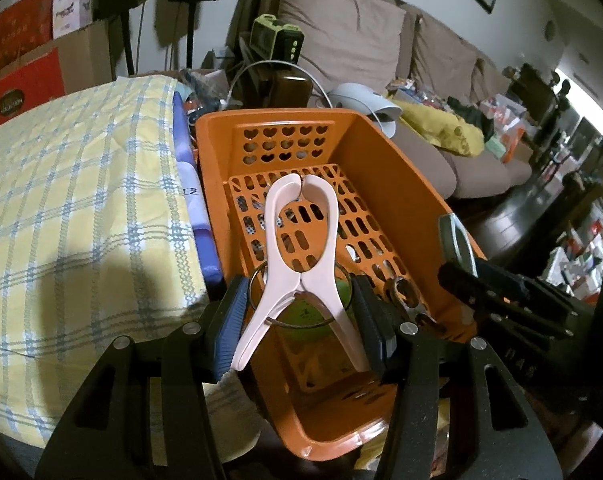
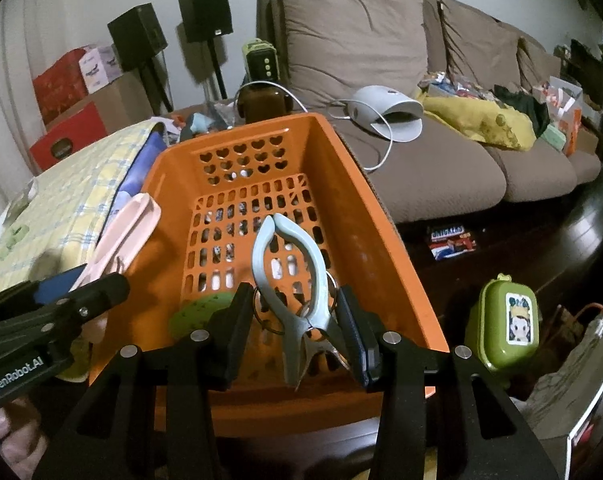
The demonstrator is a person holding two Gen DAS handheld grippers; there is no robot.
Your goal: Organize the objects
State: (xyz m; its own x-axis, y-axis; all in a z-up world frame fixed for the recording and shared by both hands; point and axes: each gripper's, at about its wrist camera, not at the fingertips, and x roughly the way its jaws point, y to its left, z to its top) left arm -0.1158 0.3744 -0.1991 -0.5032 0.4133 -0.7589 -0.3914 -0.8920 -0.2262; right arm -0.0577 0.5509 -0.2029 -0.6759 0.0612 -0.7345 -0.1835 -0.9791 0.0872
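A brown sofa [image 2: 401,80] fills the background, and a yellow checked cloth [image 1: 81,200] covers the surface to the left of an orange basket [image 1: 381,152] with heart-shaped holes in its far wall and a slotted floor. Both hand-held grippers hang over the basket's near end. The left hand-held gripper [image 1: 301,312] grasps a pink clothes peg [image 1: 301,248] by its splayed handles, the peg's closed tips pointing toward the far wall. The right hand-held gripper [image 2: 295,320] is clenched on a pale blue clothes peg [image 2: 291,272], held the same way above the basket floor. A green lidded box [image 2: 503,324] stands on the dark floor just right of the basket. Inside the basket, beneath the pegs, lies a green round object [image 2: 199,312], possibly a ball, and metal rings [image 1: 405,292] that are hard to make out.
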